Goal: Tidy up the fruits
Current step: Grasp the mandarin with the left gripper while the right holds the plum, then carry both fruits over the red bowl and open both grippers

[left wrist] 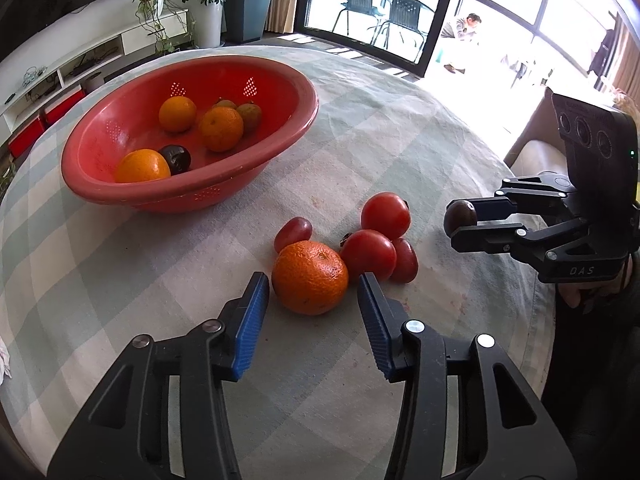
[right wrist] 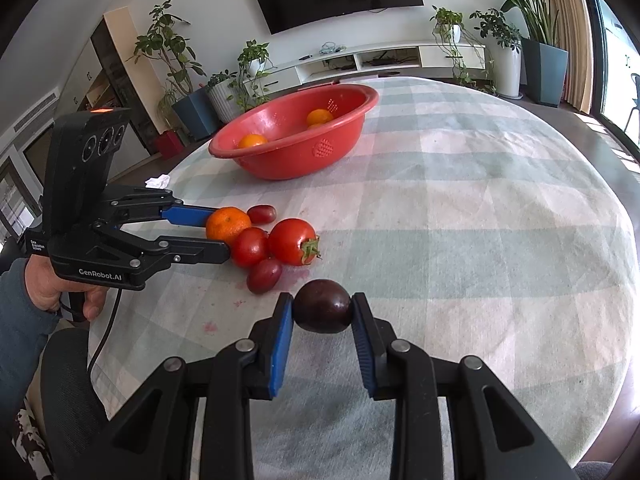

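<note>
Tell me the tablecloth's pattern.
The tablecloth is a faded check of pale green, beige and white; clearest in the right wrist view.

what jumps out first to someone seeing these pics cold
The big red plastic colander bowl at the far side of the checked tablecloth, with oranges inside. Nearer, a cluster of red tomatoes sits around a bright orange mandarin, which the left gripper straddles. The right gripper is clamped on a dark purple plum.
</note>
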Motion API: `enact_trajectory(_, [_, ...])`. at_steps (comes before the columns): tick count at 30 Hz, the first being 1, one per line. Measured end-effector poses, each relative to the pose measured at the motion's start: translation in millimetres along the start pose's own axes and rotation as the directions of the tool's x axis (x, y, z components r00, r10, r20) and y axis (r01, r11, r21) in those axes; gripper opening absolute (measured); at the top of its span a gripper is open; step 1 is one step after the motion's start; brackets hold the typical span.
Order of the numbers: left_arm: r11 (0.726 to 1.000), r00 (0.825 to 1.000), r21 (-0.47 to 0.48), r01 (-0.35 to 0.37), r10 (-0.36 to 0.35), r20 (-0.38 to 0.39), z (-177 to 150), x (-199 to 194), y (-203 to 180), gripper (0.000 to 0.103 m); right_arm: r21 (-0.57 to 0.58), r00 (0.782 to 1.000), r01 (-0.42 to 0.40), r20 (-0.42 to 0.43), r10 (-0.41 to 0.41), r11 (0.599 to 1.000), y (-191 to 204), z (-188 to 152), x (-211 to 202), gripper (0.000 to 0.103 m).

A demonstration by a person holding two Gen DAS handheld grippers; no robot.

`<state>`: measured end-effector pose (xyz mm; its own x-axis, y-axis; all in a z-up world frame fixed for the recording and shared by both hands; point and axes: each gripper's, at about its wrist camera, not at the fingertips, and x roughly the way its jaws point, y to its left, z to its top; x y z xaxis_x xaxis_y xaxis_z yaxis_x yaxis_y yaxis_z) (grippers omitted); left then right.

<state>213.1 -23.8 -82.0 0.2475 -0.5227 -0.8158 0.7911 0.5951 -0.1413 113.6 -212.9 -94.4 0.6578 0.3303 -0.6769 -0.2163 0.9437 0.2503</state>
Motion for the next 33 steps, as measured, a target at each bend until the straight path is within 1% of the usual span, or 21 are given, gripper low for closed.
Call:
enact_trajectory(2, [1.0, 1.0, -0.009, -0.022, 0.022, -0.014, -1, 4, 1, 0.044, 0.0, 1.0, -0.001, 0.0, 0.001, 1.0, 0, 0, 0, 0.032])
enact_trajectory(6, [0.999, 1.0, -0.023, -0.023, 0.023, -0.006, 0, 6, 1, 0.044, 0.0, 1.0, 0.0, 0.002, 0.0, 1.0, -1, 0, 0, 0.032])
enact_trajectory(9, [1.0, 1.0, -0.024, -0.01, 0.01, 0.001, 1, 8, -1, 0.044, 0.0, 1.0, 0.001, 0.0, -0.001, 1.0, -1, -1, 0, 0.032])
enact_trajectory(10, [1.0, 1.0, -0.023, -0.007, 0.008, 0.005, 1, 9, -3, 0.041, -0.001, 1.0, 0.001, 0.001, -0.001, 1.0, -1, 0, 0, 0.032])
enact_trajectory(11, [1.0, 1.0, -0.023, -0.007, 0.007, 0.007, 1, 9, -5, 0.036, -0.001, 1.0, 0.001, 0.002, -0.001, 1.0, -1, 0, 0, 0.032])
enact_trajectory(20, [0.996, 0.999, -0.081, -0.034, 0.036, 0.024, -7, 4, -6, 0.036, 0.0, 1.0, 0.002, 0.006, -0.002, 1.0, -1, 0, 0, 0.032])
enact_trajectory(27, [0.985, 0.994, -0.161, -0.053, 0.068, 0.086, -22, -25, -7, 0.036, 0.009, 1.0, 0.0, 0.014, 0.0, 1.0, -2, 1, -1, 0.032])
enact_trajectory(31, [0.973, 0.986, -0.22, -0.063, 0.094, 0.137, -29, -50, -6, 0.036, 0.032, 1.0, -0.013, 0.019, 0.013, 0.999, -5, 2, -4, 0.032])
enact_trajectory(33, [0.966, 0.98, -0.244, -0.081, 0.122, 0.156, -30, -63, -4, 0.036, 0.042, 1.0, -0.012, 0.023, 0.011, 0.999, -7, 5, -8, 0.032])
